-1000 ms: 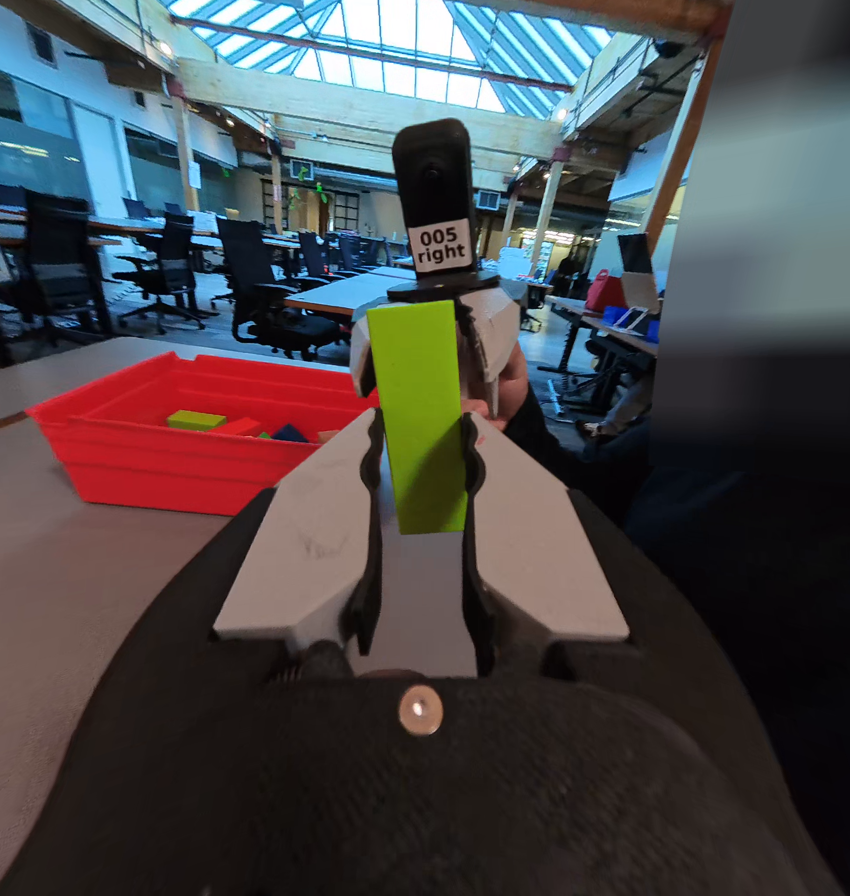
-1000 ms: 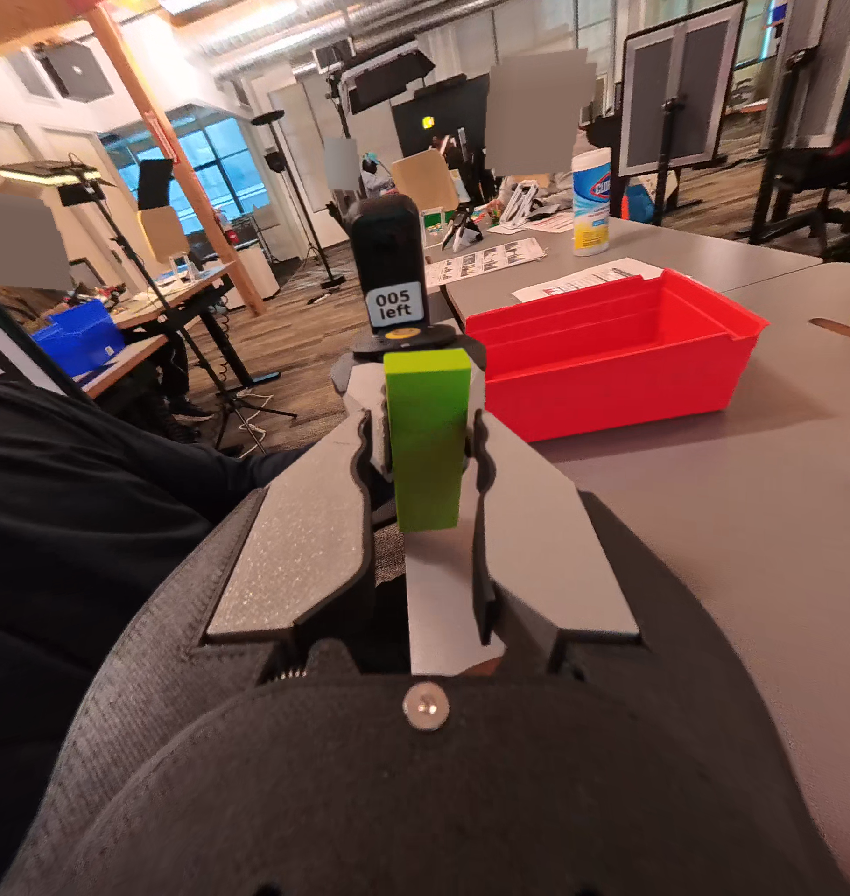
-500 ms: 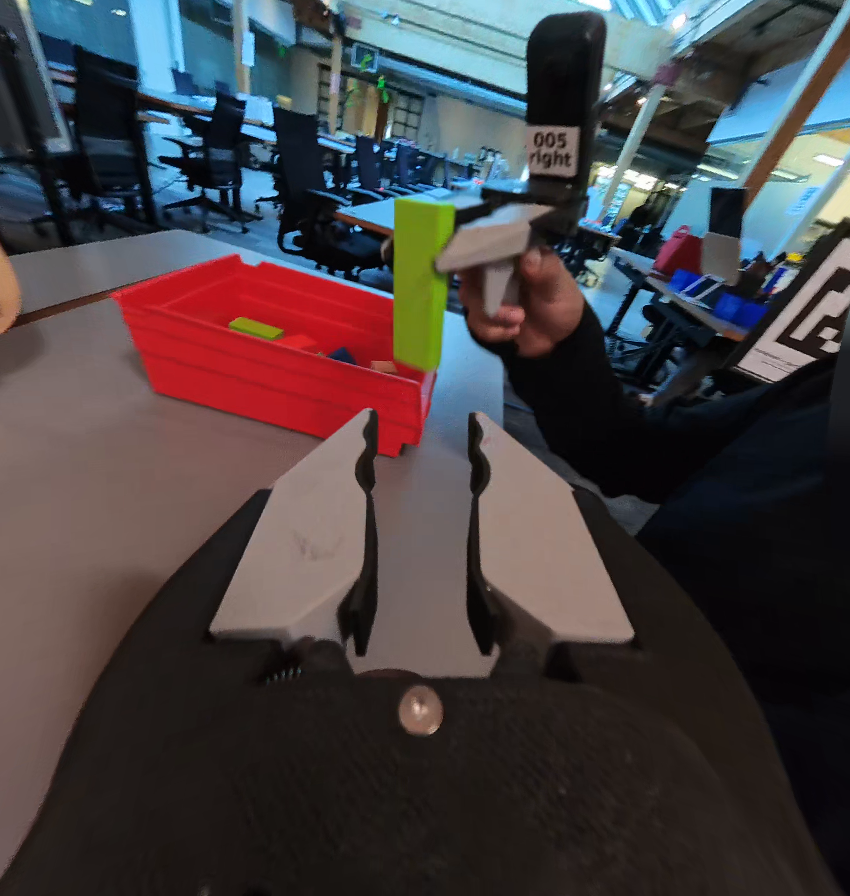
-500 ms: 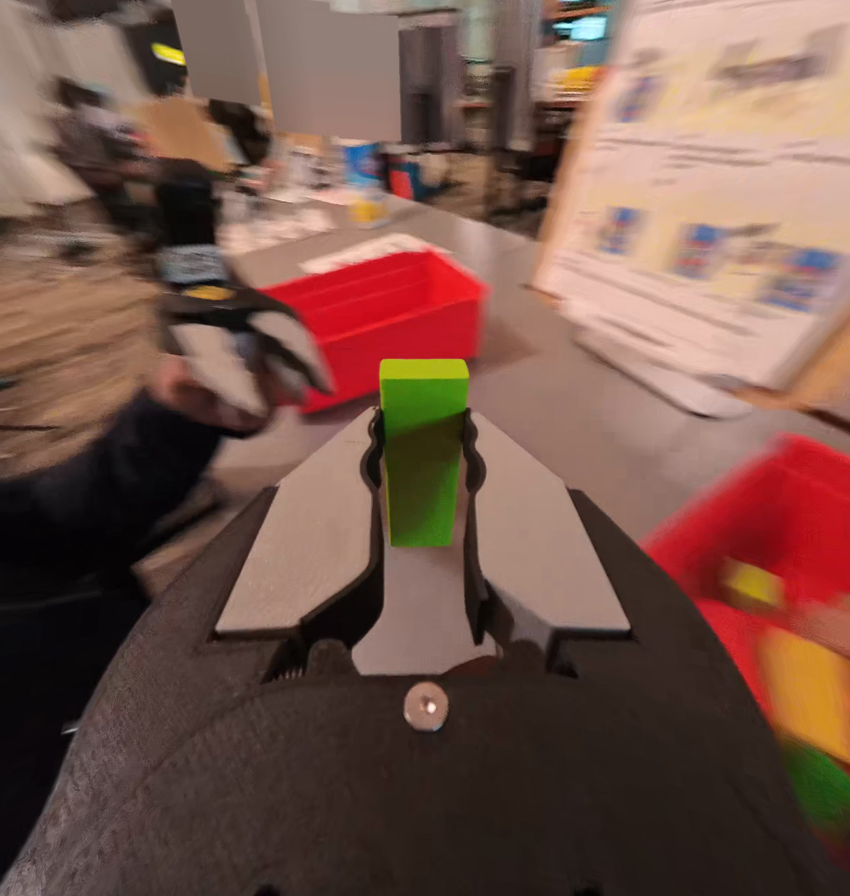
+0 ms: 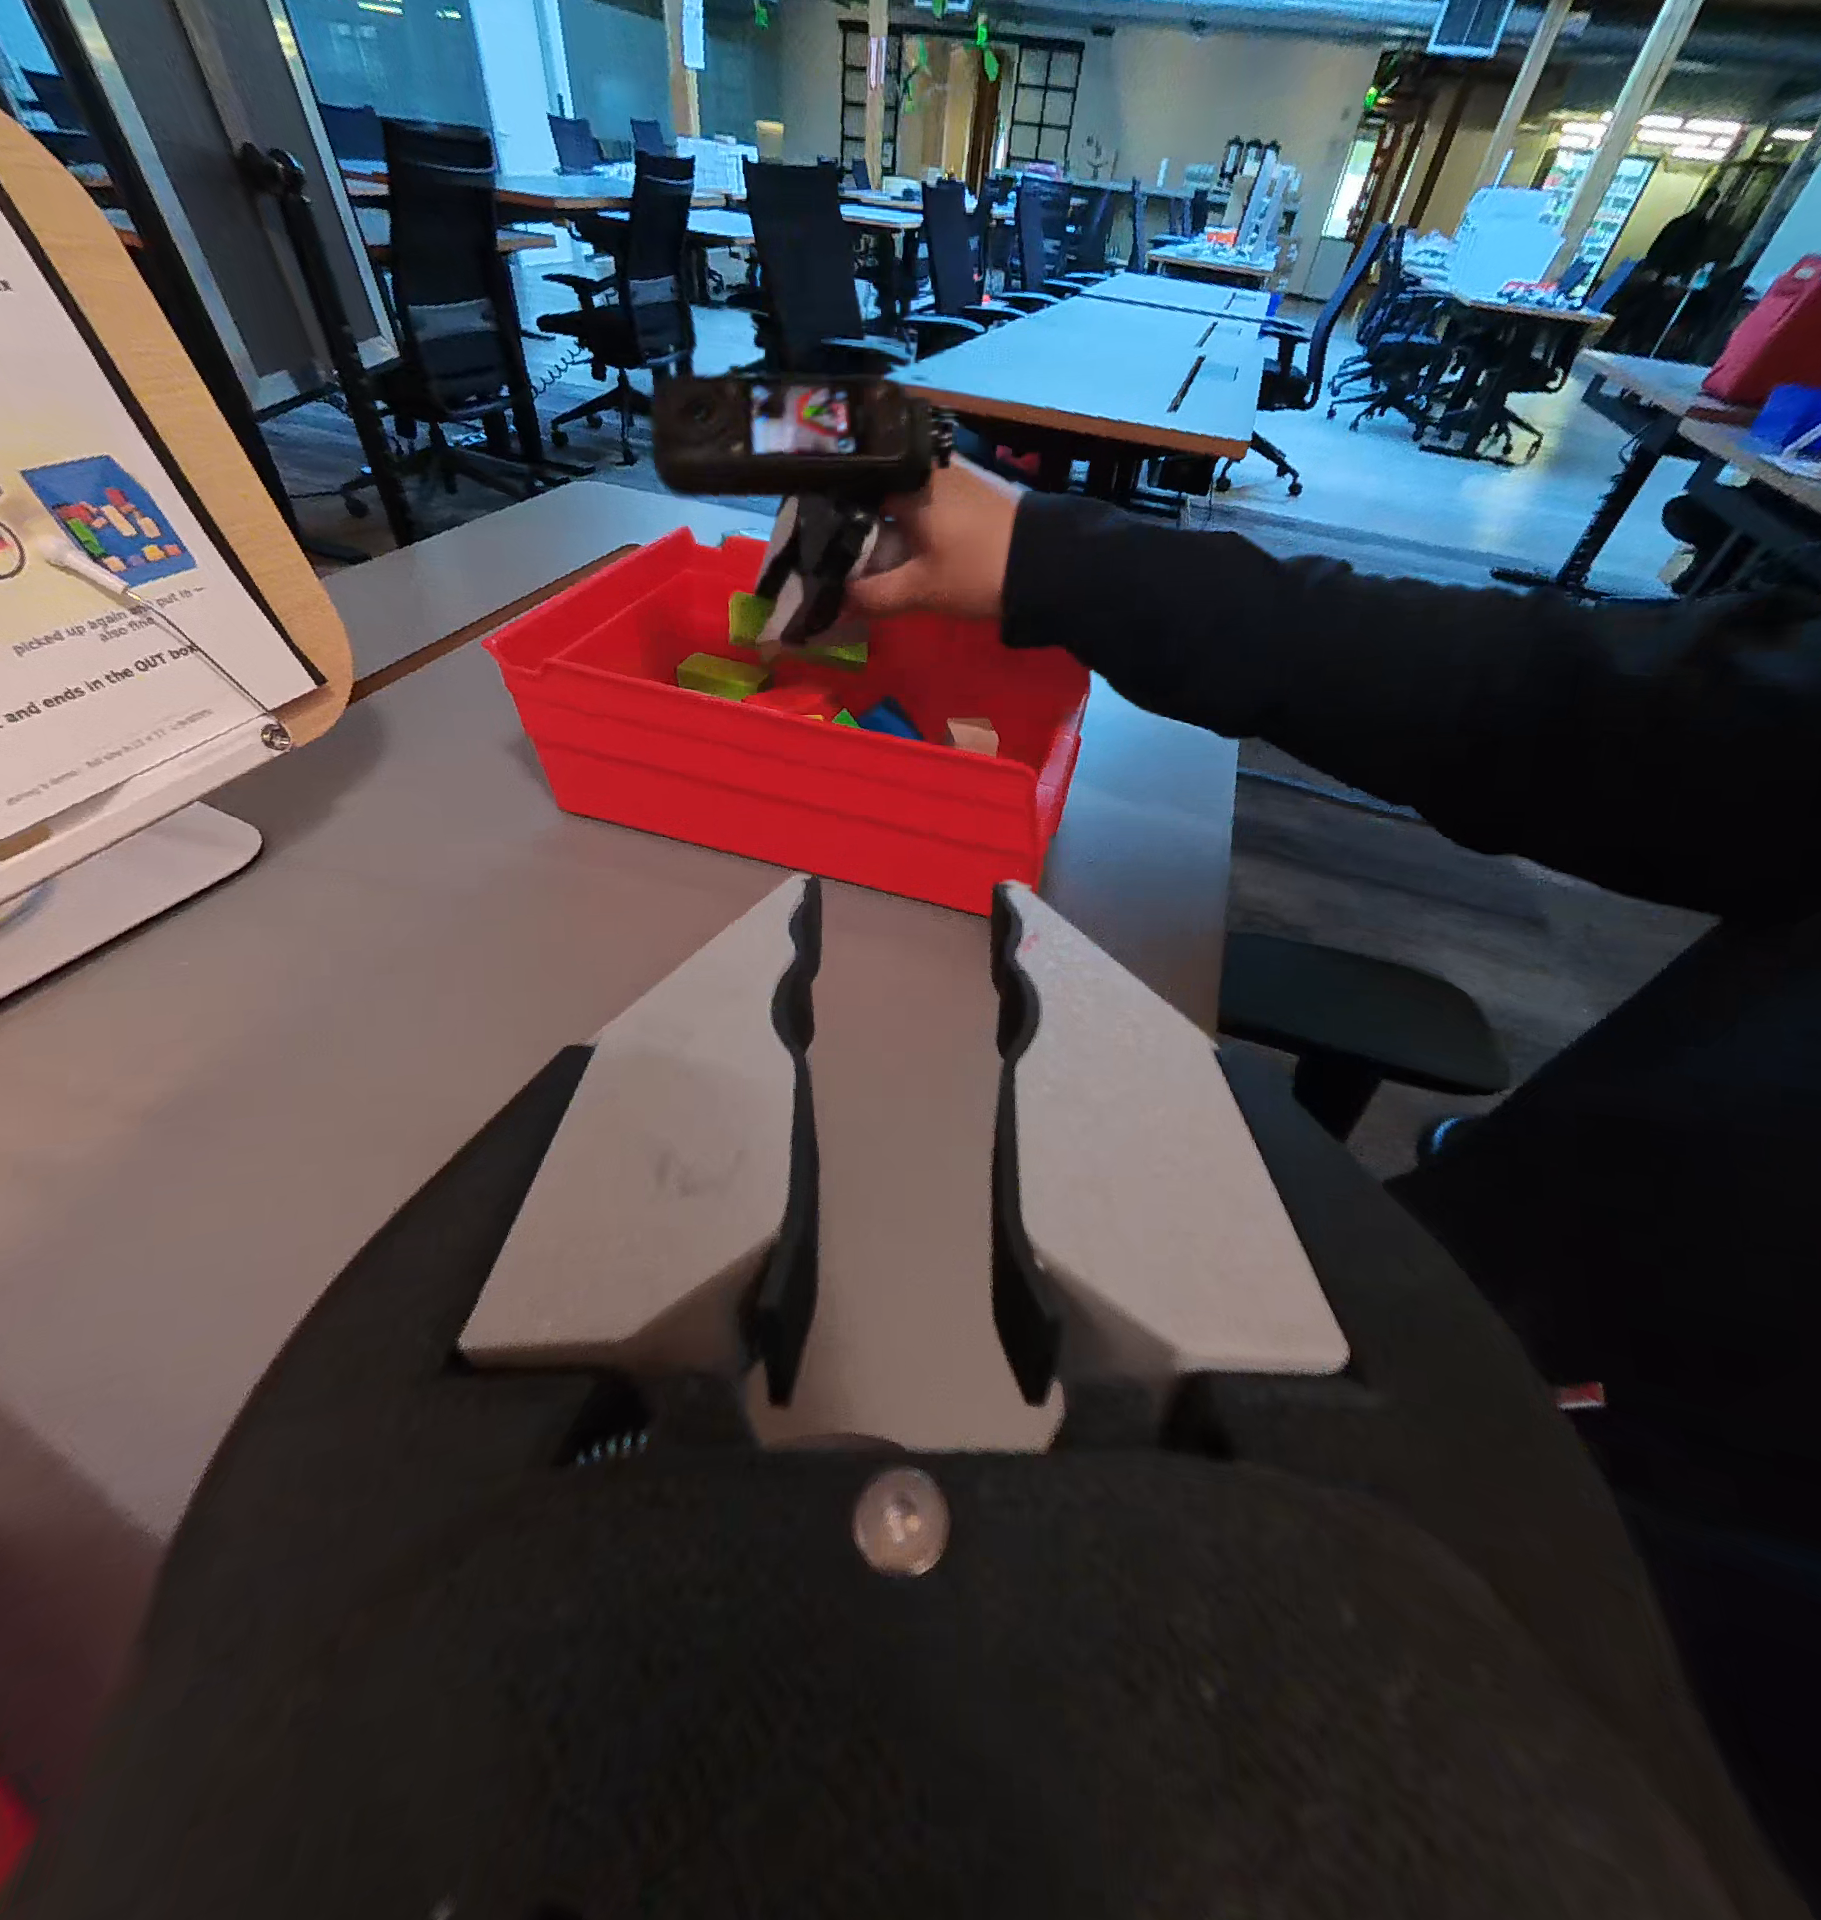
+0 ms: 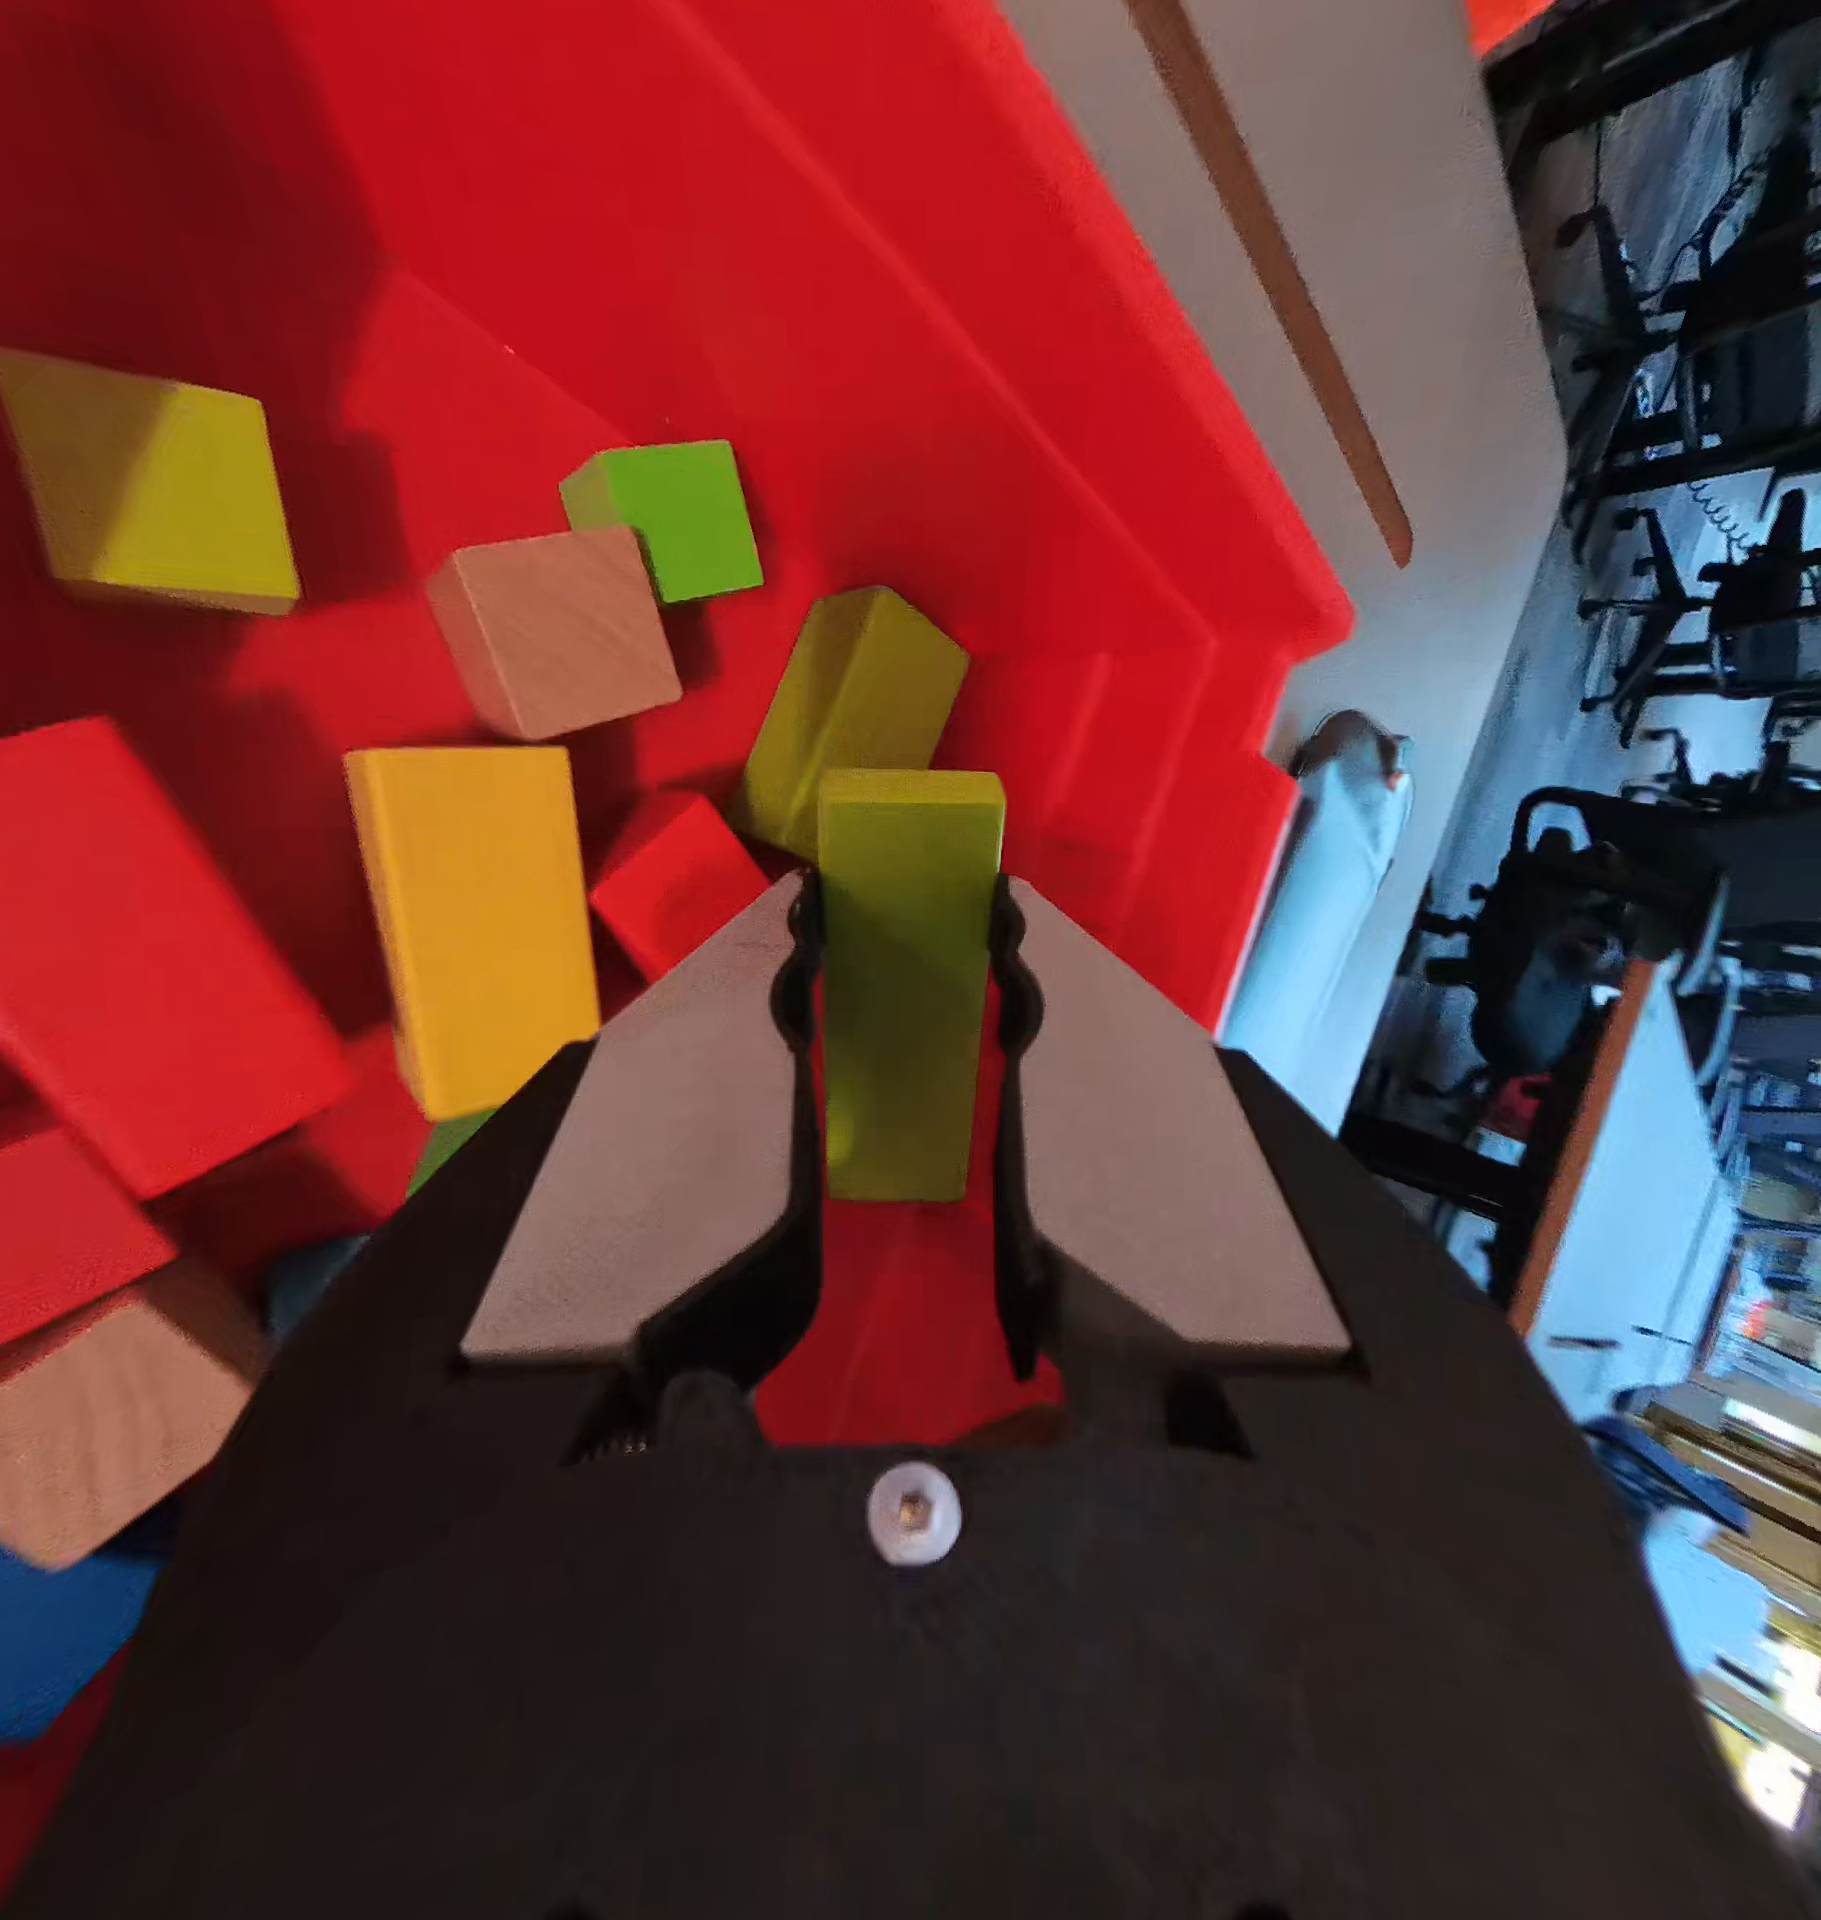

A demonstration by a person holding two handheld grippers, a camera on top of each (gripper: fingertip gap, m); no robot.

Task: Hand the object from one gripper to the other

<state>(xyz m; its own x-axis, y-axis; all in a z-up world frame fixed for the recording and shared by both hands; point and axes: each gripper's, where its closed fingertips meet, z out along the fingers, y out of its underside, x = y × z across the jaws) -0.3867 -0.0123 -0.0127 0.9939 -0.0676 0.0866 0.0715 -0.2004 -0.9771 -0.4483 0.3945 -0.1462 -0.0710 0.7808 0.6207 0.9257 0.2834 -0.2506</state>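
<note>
Right claw [image 6: 904, 904] around one green block [image 6: 904, 997]

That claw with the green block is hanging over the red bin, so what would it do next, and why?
Probably open and drop it. The right claw grips the lime-green block just above the blocks in the red bin, while the left claw sits empty, away from the bin.

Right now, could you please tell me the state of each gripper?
Left gripper: open, nothing between its fingers.
Right gripper: closed on a lime-green block, over the red bin.
</note>
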